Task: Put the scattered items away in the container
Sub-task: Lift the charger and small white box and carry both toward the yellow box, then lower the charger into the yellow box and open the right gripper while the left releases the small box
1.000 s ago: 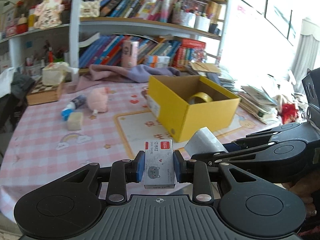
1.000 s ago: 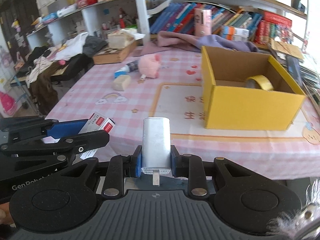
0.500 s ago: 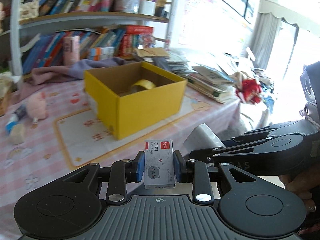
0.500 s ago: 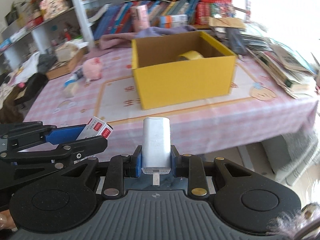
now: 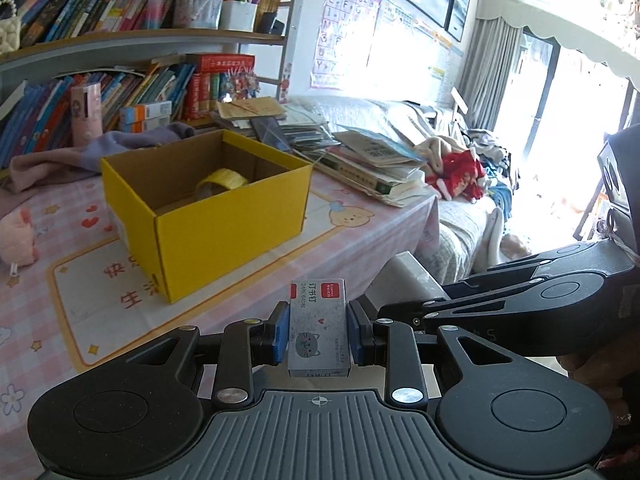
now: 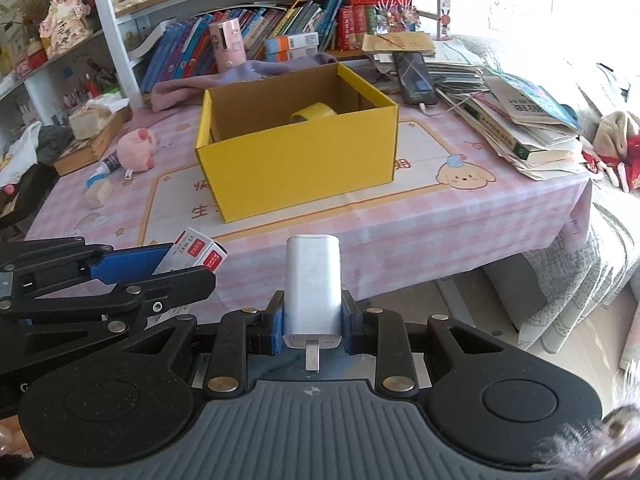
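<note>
**Both grippers loaded, off the table's near edge**

The left gripper [image 5: 319, 334] pinches a staple box [image 5: 319, 326]; the right gripper [image 6: 312, 322] pinches a white charger [image 6: 313, 290]. Both hang just outside the near edge of the table [image 6: 460, 216]. The open yellow box [image 6: 296, 160] sits mid-table, tape roll [image 6: 312, 114] inside, bare cloth along the near edge. A pink plush [image 6: 138, 148] lies near the left edge

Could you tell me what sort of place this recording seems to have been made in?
Most likely a lived-in family home, perhaps a child's study corner: crowded bookshelves, a pink checked cartoon tablecloth with a pink plush toy on it, and an alphabet poster on the wall beside curtained windows.
</note>
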The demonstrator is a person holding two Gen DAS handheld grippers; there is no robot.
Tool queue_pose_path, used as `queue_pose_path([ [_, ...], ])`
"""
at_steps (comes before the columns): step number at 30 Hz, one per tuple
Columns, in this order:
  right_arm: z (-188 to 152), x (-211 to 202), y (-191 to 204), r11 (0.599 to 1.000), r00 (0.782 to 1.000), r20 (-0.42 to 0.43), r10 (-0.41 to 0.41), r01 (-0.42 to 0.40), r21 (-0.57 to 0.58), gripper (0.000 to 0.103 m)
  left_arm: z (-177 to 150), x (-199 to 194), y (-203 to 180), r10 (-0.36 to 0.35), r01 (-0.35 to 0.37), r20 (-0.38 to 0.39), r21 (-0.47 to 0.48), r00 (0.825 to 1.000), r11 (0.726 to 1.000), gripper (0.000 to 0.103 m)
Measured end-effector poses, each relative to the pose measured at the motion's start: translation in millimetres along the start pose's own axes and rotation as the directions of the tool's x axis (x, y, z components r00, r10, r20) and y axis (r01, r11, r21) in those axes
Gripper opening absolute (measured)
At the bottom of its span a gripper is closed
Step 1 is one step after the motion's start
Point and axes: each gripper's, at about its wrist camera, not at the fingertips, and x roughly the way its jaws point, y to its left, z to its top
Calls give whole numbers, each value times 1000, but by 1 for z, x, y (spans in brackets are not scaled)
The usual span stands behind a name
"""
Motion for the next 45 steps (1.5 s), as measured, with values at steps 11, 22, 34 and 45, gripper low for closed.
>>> queue_pose_path([
  [11, 9, 15, -19, 999, 1000, -11, -13, 13, 32, 25, 13, 27, -2, -26, 26, -21, 25, 999, 999, 28],
  [22, 43, 52, -34, 999, 999, -22, 23, -24, -23, 25, 40, 59, 9, 17, -17, -1, 5, 1000, 1000, 28],
  [34, 108, 85, -55, 984, 991, 41, 128, -122, -127, 25, 90, 87, 29, 126, -121, 68, -65, 990, 990, 28],
  [45, 177, 115, -62, 938, 962, 112, 250, -212, -273, 25, 132, 106, 47, 291, -280, 103, -107, 951, 954, 28],
])
